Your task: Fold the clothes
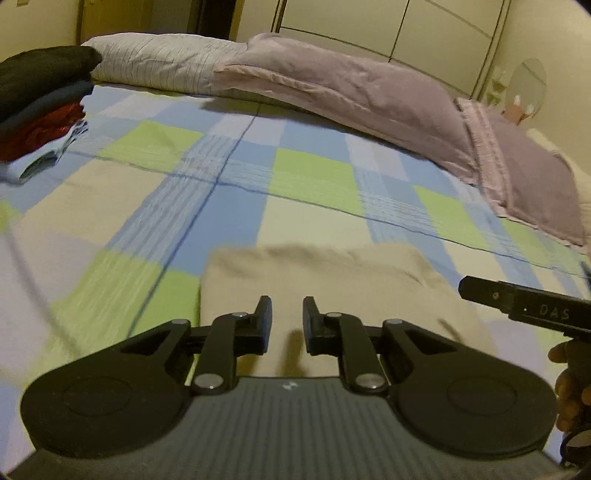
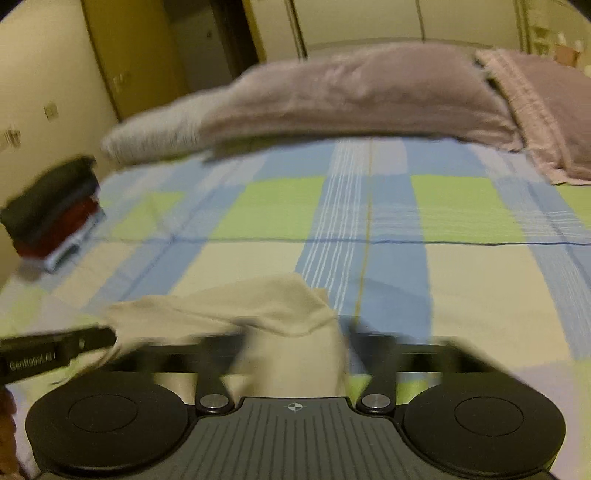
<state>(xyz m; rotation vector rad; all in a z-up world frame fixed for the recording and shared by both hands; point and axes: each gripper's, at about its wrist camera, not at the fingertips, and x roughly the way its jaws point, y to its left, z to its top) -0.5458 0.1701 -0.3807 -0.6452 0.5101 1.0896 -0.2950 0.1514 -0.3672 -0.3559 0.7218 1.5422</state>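
A beige garment (image 1: 332, 291) lies folded on the checked bedspread (image 1: 207, 206), right in front of me. My left gripper (image 1: 287, 321) hovers just above its near edge with the jaws open a little and nothing between them. In the right wrist view the beige garment (image 2: 266, 314) bunches up between the wide-open fingers of my right gripper (image 2: 295, 343), which is blurred by motion; I cannot tell whether the pads touch the cloth. The right gripper's finger (image 1: 517, 302) shows at the right edge of the left wrist view.
A stack of folded clothes (image 1: 40, 99), black, navy, red and light blue, sits at the bed's far left; it also shows in the right wrist view (image 2: 55, 218). Pillows (image 1: 332, 85) line the head of the bed. Wardrobe doors (image 1: 388, 26) stand behind.
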